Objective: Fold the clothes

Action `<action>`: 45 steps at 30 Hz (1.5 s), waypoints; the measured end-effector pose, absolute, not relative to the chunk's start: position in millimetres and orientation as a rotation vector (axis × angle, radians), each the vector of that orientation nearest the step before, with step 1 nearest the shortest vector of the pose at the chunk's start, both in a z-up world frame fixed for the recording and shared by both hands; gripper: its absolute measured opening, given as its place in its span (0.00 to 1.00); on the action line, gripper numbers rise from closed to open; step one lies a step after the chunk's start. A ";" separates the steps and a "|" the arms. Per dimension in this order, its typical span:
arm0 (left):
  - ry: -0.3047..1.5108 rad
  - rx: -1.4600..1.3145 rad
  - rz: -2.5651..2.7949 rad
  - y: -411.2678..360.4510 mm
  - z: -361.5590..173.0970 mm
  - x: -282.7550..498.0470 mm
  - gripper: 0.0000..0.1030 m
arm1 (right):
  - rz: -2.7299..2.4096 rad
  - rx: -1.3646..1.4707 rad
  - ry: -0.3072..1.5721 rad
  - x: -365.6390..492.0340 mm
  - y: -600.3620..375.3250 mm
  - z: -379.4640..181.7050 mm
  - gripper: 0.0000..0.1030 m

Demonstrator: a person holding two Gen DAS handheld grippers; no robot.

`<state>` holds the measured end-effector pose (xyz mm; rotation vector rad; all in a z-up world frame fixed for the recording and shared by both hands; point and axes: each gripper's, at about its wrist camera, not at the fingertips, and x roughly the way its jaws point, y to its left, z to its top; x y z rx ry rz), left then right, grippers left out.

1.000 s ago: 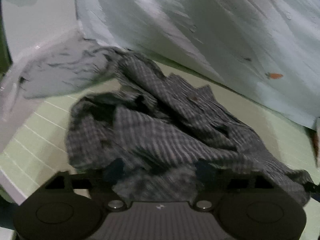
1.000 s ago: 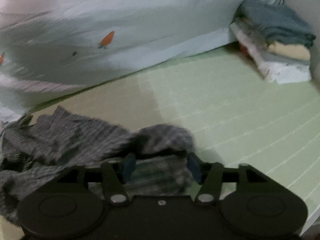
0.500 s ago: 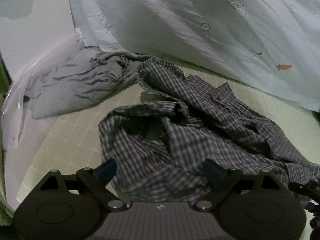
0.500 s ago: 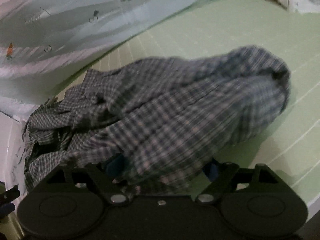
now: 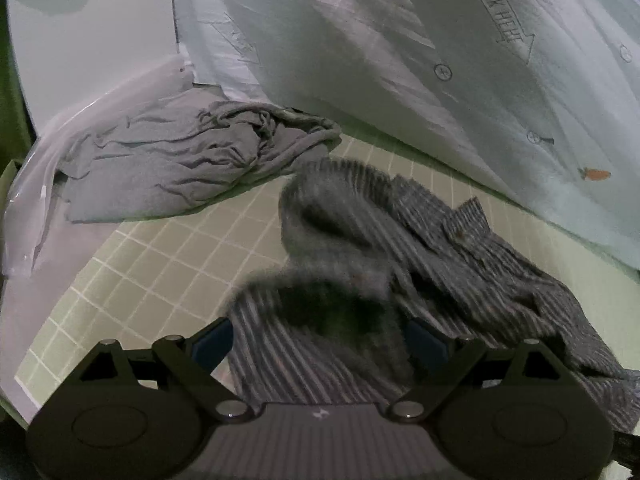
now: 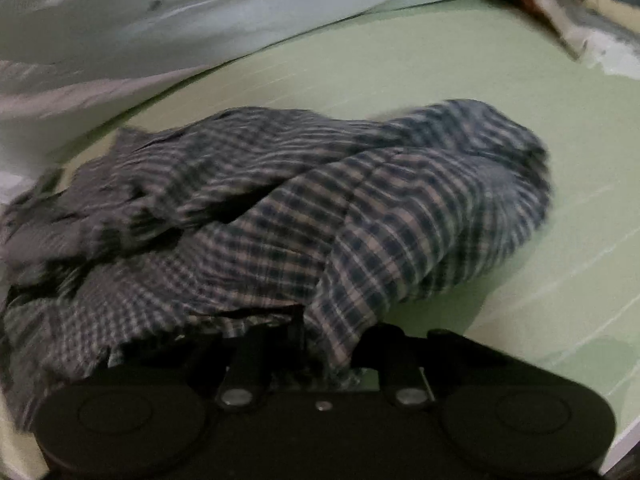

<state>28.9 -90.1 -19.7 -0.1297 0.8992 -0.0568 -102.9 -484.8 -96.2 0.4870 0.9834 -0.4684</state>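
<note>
The left gripper [image 5: 318, 344] is standing wide apart, its blue pads [image 5: 212, 342] spread to either side of a fold of the plaid shirt [image 5: 400, 264] without pinching it. The shirt is lying crumpled straight ahead of this gripper and trailing off to its right, blurred at the near fold and draped over the gripper's front edge. Ahead and to the left, well apart from the shirt's bulk, a grey garment [image 5: 180, 164] is lying rumpled, partly on a clear plastic sheet [image 5: 28, 216] at the far left. Under both, the green mat [image 5: 160, 268] is showing its white grid. Beyond the clothes a pale bedsheet [image 5: 460, 60] with small carrot prints is hanging down across the whole back.

The right gripper [image 6: 324, 364] is clenched, its linkage drawn together, and it is grasping the shirt [image 6: 320, 220]: a strip of plaid is running down between its fingers. The rest of the shirt is bunching up just ahead of it and spreading to its left, with a rounded bulge ahead to the right. The mat [image 6: 520, 80] is stretching away to the right, and at the far upper right a stack of folded clothes [image 6: 580, 4] is sitting, blurred.
</note>
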 end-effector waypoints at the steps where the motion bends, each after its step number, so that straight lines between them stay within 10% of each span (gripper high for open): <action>1: 0.902 -0.139 -0.046 -95.9 -21.7 31.7 0.91 | -0.478 0.453 0.992 -100.5 -499.5 -95.8 0.16; 17: 0.959 -0.052 -0.014 -182.7 -42.8 115.7 0.91 | -0.500 0.084 0.895 101.4 -661.1 -80.7 0.34; 21: 0.913 -0.007 -0.077 -190.7 -35.1 111.0 0.91 | -0.551 0.176 0.780 55.7 -636.2 -55.2 0.65; 37: 0.907 0.036 -0.209 -186.9 -29.1 21.2 0.92 | -0.420 0.329 0.920 -120.3 -503.7 -83.9 0.78; 42: 0.902 0.043 -0.200 -188.1 -26.0 3.6 0.92 | -0.434 0.231 0.993 -115.1 -498.1 -101.4 0.63; 45: 0.898 0.038 -0.193 -192.2 -24.4 -3.8 0.92 | -0.424 0.227 1.004 -122.5 -507.4 -107.7 0.24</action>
